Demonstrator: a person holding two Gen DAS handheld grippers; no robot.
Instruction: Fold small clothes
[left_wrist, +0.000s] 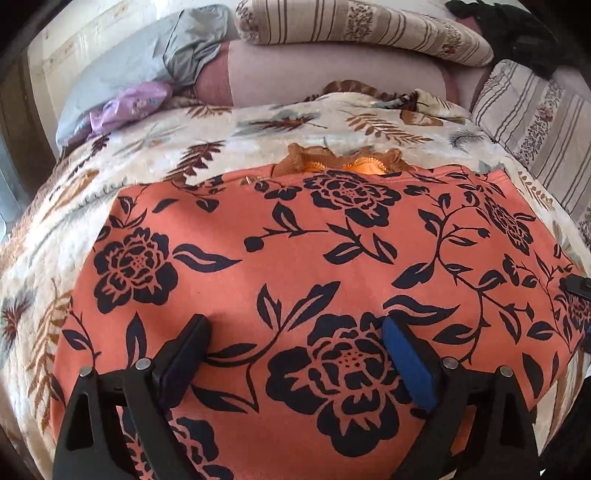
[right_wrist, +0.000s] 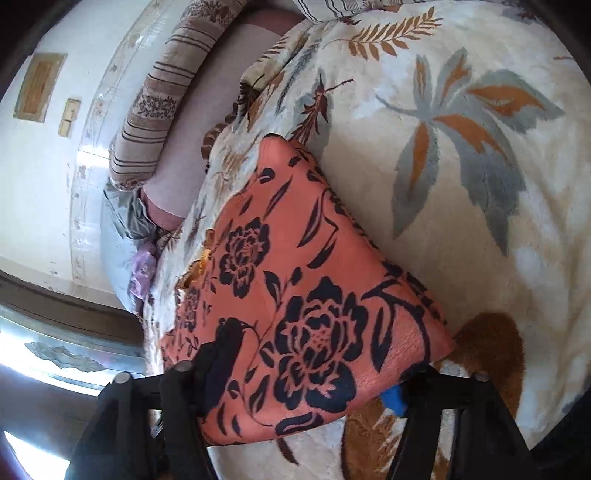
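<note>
An orange garment (left_wrist: 295, 266) with a black flower print lies flat on the leaf-patterned blanket (left_wrist: 155, 147), with a ruffled orange edge (left_wrist: 332, 162) at its far side. My left gripper (left_wrist: 295, 347) hovers open just above its near part, fingers spread and empty. In the right wrist view the garment (right_wrist: 295, 295) is seen from its side edge. My right gripper (right_wrist: 314, 384) is open with the garment's near corner between its spread fingers; the right finger (right_wrist: 395, 400) sits partly under the cloth. Its tip also shows at the left wrist view's right edge (left_wrist: 576, 286).
Striped bolster pillows (left_wrist: 362, 26) and a striped cushion (left_wrist: 535, 122) lie at the far side. A grey pillow (left_wrist: 140, 70) and a purple bag (left_wrist: 133, 107) lie far left. Dark clothing (left_wrist: 517, 33) is far right. A wall (right_wrist: 37, 147) stands beyond the bed.
</note>
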